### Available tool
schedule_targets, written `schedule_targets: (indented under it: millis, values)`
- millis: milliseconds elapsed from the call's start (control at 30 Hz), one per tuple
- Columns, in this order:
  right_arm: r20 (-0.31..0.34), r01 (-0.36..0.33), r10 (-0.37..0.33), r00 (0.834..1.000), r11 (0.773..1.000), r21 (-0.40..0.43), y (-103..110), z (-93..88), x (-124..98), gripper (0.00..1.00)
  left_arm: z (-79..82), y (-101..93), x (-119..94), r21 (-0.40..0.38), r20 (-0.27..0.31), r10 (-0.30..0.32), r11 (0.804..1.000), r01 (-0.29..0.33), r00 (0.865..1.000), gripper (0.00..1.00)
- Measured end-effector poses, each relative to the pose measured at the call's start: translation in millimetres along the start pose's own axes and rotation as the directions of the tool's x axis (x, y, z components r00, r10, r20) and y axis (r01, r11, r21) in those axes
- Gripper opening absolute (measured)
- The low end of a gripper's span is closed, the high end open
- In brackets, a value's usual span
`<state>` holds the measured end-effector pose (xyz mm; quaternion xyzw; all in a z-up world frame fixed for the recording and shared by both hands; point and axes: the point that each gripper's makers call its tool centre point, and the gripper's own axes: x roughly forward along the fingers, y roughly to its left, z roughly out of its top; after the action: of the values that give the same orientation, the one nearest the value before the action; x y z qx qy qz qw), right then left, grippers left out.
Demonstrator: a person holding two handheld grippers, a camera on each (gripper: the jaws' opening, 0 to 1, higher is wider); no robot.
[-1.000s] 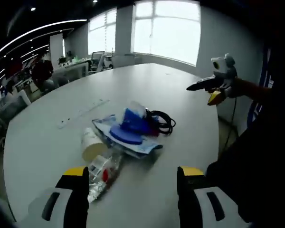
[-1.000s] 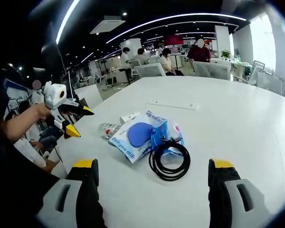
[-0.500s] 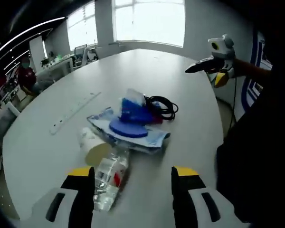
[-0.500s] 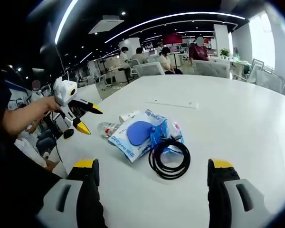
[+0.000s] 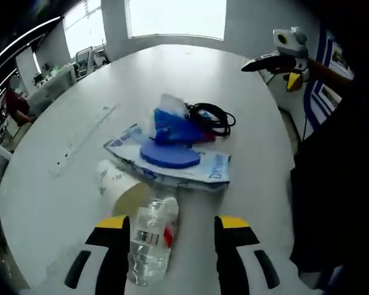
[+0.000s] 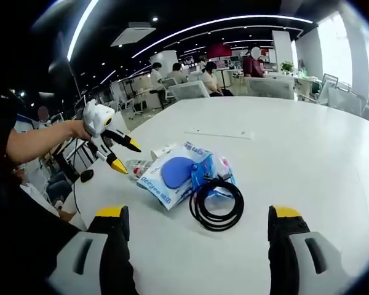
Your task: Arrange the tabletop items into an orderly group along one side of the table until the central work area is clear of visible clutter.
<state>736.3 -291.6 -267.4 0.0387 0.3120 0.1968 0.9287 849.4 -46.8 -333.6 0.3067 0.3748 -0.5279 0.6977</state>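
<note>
I am at the reach-in step: my left gripper (image 5: 170, 246) comes down over the clear plastic bottle (image 5: 151, 236), which lies at the bottom centre of the left gripper view between my spread jaws, not yet pinched. Just above it, left of centre, lies the paper cup (image 5: 119, 189) on its side, and past that the blue-and-white packet (image 5: 172, 161) with the black cable coil (image 5: 213, 118) toward the upper middle. My right gripper (image 6: 197, 246) holds back, jaws wide apart and empty, the cable coil (image 6: 216, 203) sitting centre frame ahead of it.

Next, I judge, I must close on the bottle without rolling it into the cup, then carry it to one edge of the white table (image 5: 221, 67).

The bottle's lower end is cut off at the frame bottom. What lies under the packet I cannot make out. A pale strip (image 5: 80, 138) at the left is too faint to name.
</note>
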Motion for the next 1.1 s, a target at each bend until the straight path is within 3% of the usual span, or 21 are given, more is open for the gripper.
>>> schedule_targets:
  millis: [233, 500, 600, 900, 1100]
  values:
    - [-0.005, 0.007, -0.007, 1.000, 1.000, 0.015, -2.3, -6.5, -2.9, 0.89, -13.9, 4.8, 16.8, 0.077, -0.111, -0.023, 0.997, 0.031, 0.994, 0.53]
    - [-0.001, 0.007, -0.007, 1.000, 0.999, 0.047, -2.6, -12.5, -5.5, 0.89, -19.0, 10.8, 31.2, 0.082, -0.162, -0.053, 0.994, 0.067, 0.985, 0.50]
    - [0.000, 0.007, -0.007, 1.000, 0.999, 0.053, -2.4, -13.0, -5.5, 0.89, -21.2, 12.4, 37.7, 0.082, -0.178, -0.067, 0.993, 0.083, 0.982, 0.44]
    - [-0.009, -0.001, 0.001, 1.000, 0.999, 0.042, -1.0, -12.8, -2.3, 0.89, -29.3, 20.3, 51.0, 0.138, -0.245, -0.066, 0.985, 0.102, 0.967, 0.37]
    - [-0.015, 0.003, -0.002, 1.000, 0.999, 0.043, -0.9, -13.8, -1.8, 0.89, -33.0, 18.6, 57.5, 0.184, -0.274, -0.071, 0.975, 0.124, 0.959, 0.38]
